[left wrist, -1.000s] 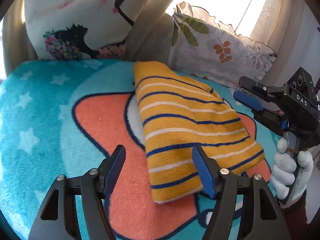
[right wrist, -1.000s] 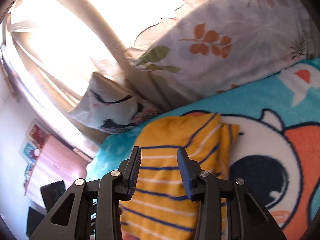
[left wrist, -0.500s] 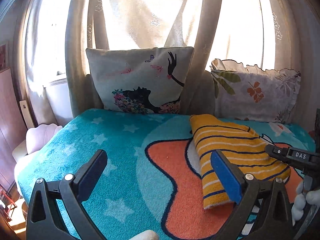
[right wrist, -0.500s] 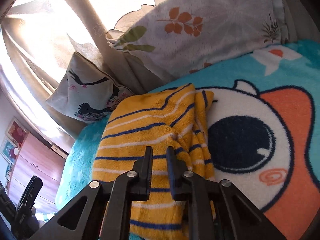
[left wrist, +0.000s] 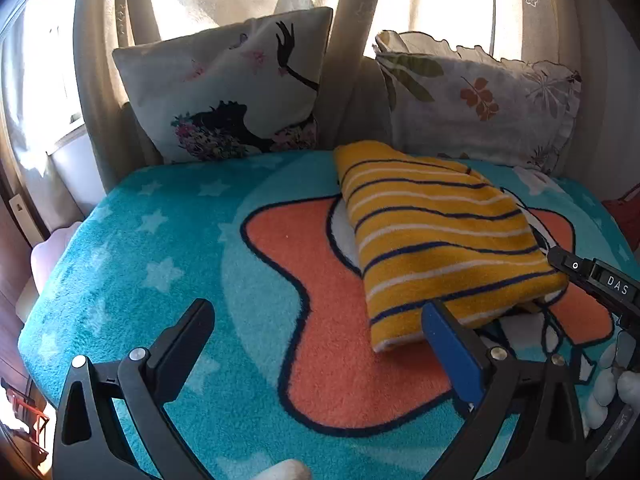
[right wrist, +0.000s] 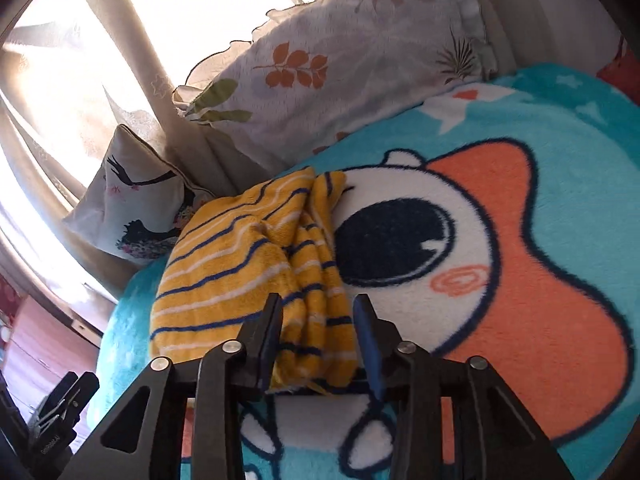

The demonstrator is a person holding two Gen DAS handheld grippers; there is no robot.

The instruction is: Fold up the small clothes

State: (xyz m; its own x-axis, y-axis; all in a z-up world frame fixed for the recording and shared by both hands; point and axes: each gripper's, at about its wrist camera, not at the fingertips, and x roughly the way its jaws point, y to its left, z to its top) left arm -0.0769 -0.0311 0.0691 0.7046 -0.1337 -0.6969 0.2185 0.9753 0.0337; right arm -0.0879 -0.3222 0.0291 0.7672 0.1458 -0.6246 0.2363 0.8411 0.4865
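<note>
Folded yellow fleece garment with navy and white stripes lying on a turquoise plush blanket printed with an orange star figure, in front of two printed cushions. Left gripper hovers above the blanket beside the garment's near edge, jaws spread wide, holding nothing. Right gripper has its jaws parted, straddling the garment's bunched near corner; no firm grip visible

Yellow navy-white-striped garment; turquoise starred blanket.
</note>
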